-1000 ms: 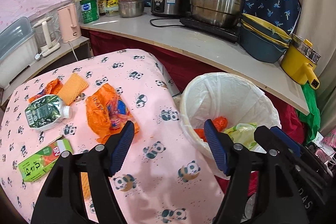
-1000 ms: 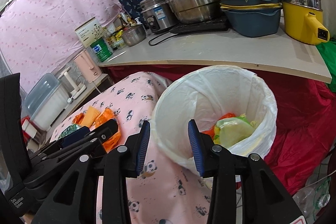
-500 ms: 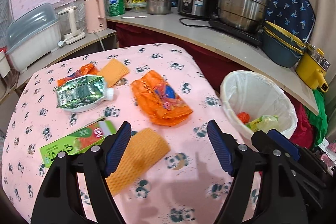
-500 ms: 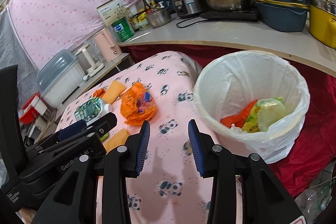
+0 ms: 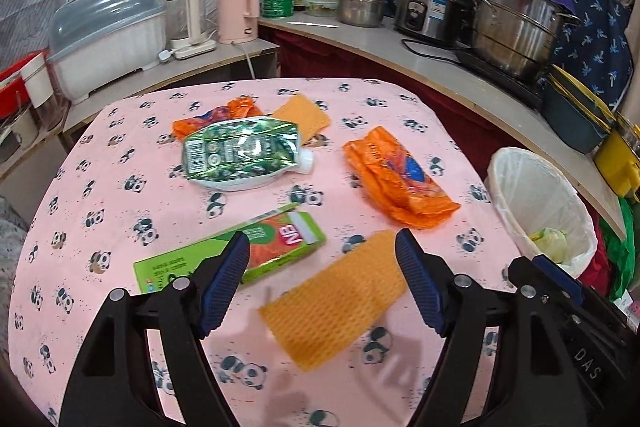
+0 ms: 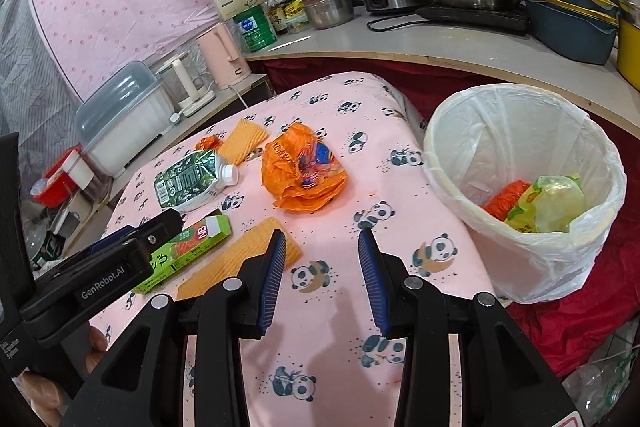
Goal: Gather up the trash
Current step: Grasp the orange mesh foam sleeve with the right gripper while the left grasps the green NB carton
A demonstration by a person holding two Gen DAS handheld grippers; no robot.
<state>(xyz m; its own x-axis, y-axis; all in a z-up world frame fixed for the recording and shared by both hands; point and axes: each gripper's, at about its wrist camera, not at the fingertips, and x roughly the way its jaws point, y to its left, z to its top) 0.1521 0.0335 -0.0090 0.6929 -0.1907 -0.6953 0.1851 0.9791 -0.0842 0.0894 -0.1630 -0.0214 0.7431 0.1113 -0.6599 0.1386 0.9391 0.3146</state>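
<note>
The table (image 5: 120, 163) wears a matt pink cloth printed with pandas. On it lie a glossy foil-look green pouch (image 5: 240, 155) with a white plastic cap, a crinkled shiny orange plastic wrapper (image 5: 396, 179), a smooth green cardboard carton (image 5: 236, 255), and a soft orange foam net sleeve (image 5: 336, 303) (mesh-textured, dull). The bin (image 6: 520, 163) is lined with thin translucent white plastic. The big pots (image 5: 516, 23) are polished steel; the counter (image 5: 432, 63) looks smooth and matt.
</note>
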